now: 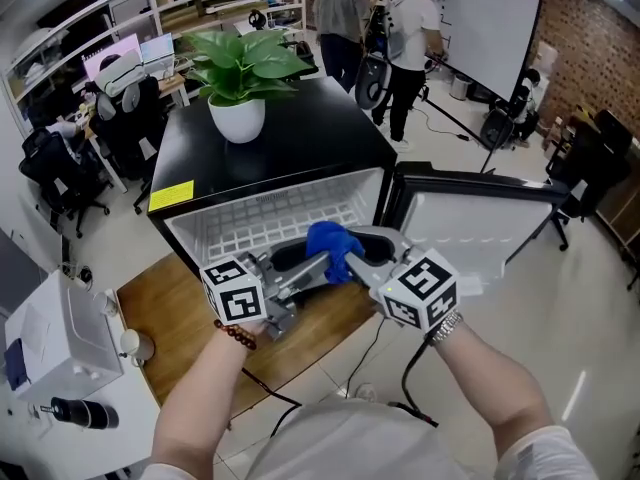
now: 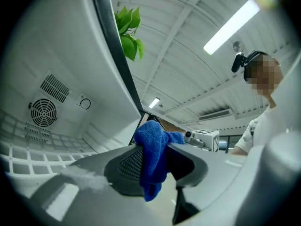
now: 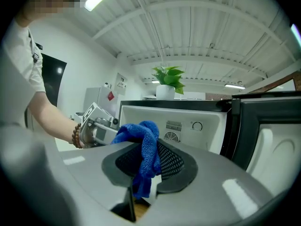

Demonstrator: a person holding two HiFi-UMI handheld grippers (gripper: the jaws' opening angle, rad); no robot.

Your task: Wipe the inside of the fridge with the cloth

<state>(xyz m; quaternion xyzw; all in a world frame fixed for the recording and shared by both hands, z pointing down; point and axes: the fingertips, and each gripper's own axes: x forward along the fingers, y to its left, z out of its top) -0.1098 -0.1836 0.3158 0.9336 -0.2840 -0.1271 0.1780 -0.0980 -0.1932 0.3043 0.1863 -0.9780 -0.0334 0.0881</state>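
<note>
Fridge (image 1: 330,133) is seen with its door (image 1: 480,228) swung fully open to the right. The opening is faced by both grippers. The door's inner edge is found just beside the right gripper (image 1: 352,256). The opening's front rim lies just beyond the fingertips. Inside, a white wire shelf (image 1: 270,223) spans the cavity, and a fan grille (image 3: 173,136) is seen on the back wall. The room between shelf and ceiling is unobstructed. A plant (image 1: 240,78) is carried on the fridge top, well apart from the grippers. A wooden board (image 1: 170,298) is seen under the fridge, and a cable (image 1: 375,353) trails on the floor below the hands.

Cloth (image 1: 335,248): blue, fluffy, bunched into a lump, held in the air just in front of the opening, not yet inside. It is shared between the two grippers. The left gripper (image 1: 318,268) fingers are closed on it, a loose tail hanging below (image 2: 153,159). The right gripper (image 3: 149,145) fingers are clamped on it as well, a fold drooping between the pads (image 3: 146,154).
</note>
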